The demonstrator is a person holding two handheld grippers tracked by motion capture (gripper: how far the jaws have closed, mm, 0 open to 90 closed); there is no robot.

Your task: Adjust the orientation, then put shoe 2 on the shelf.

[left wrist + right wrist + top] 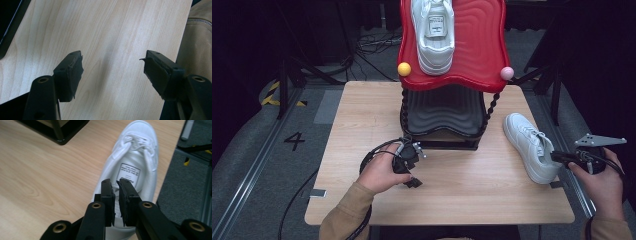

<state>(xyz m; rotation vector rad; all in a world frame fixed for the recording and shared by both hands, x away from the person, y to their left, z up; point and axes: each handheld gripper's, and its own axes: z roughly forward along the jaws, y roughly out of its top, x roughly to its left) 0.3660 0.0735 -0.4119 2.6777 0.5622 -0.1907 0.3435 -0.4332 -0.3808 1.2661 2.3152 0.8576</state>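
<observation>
A: What is nearest?

B: The left gripper (412, 170), low over the table (362, 125) near its front edge. In the left gripper view its jaws stand wide apart with bare wood between them and nothing held.

A: And the right gripper?

B: The right gripper (116, 192) is at the table's right side, at the heel of the white shoe (135, 165). Its jaws are nearly together, pinching the back rim of that shoe's collar between the pads.

A: Where does the shoe lie?

B: It lies on the table near the right edge, sole down, heel toward the person and toe pointing away, just right of the black shelf (442, 112).

A: Farther back?

B: A red shelf (482, 45) sits above the black one, and a second white shoe (434, 35) lies on it. A yellow ball (404, 69) and a pink ball (507, 73) mark its front corners.
</observation>
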